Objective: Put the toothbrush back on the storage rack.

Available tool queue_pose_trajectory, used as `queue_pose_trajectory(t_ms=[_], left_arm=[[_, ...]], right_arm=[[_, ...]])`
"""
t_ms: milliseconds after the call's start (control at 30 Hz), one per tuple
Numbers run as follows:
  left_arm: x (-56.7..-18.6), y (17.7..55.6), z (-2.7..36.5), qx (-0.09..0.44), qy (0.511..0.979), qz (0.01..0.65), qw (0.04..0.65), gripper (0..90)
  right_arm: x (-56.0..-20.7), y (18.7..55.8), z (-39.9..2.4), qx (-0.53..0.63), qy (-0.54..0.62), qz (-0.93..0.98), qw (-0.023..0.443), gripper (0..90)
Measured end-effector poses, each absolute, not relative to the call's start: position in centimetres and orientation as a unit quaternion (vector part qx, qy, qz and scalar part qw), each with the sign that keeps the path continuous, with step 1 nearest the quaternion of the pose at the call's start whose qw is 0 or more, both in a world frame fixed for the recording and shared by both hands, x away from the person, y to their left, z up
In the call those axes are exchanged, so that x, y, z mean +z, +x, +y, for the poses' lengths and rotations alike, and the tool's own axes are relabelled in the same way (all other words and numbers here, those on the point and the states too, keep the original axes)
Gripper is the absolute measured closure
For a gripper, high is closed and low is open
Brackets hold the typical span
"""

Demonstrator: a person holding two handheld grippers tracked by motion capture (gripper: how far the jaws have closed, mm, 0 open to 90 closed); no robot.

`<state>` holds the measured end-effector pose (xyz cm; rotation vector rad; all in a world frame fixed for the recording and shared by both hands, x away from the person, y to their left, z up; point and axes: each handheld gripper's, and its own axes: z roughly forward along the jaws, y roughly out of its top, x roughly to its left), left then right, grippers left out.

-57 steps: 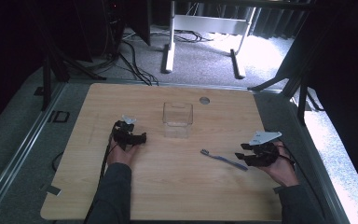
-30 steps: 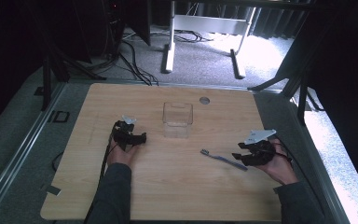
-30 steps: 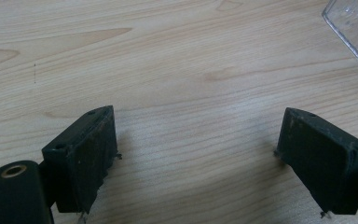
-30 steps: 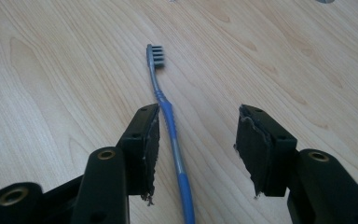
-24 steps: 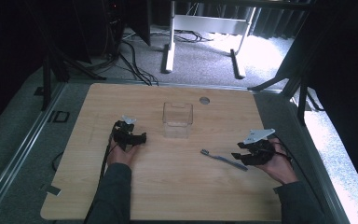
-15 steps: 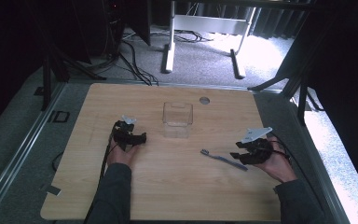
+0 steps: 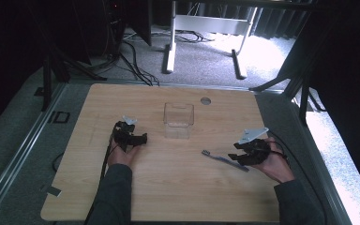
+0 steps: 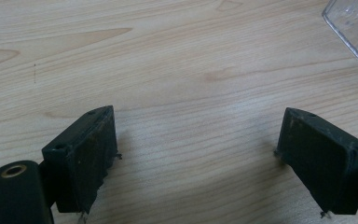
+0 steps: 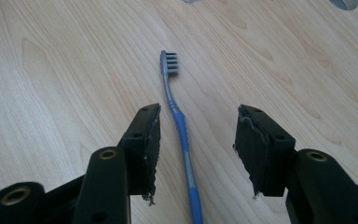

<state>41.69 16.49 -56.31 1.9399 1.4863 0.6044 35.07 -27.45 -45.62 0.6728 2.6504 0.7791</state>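
Blue plastic toothbrush (image 9: 181,135) lies flat on the wooden tabletop (image 7: 178,187), long axis running between the wide-open right gripper (image 9: 196,140) jaws, bristles pointing away; left gripper (image 8: 196,158), also wide, idles far off

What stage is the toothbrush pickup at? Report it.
Done: the right gripper is open astride the toothbrush handle. In hand: nothing; the brush lies flat on the table. Left: closing, lifting, probably moving to the clear container. The left gripper waits open.
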Motion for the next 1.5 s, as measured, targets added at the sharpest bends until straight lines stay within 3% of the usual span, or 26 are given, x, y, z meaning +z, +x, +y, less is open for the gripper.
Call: queue_pose_trajectory(t_ms=[1500], left_arm=[[-56.3,41.7,16.5,0.229,0.733,0.562,0.307,12.3]], right_arm=[[-46.8,35.5,-25.2,0.234,0.204,0.941,0.131,49.9]])
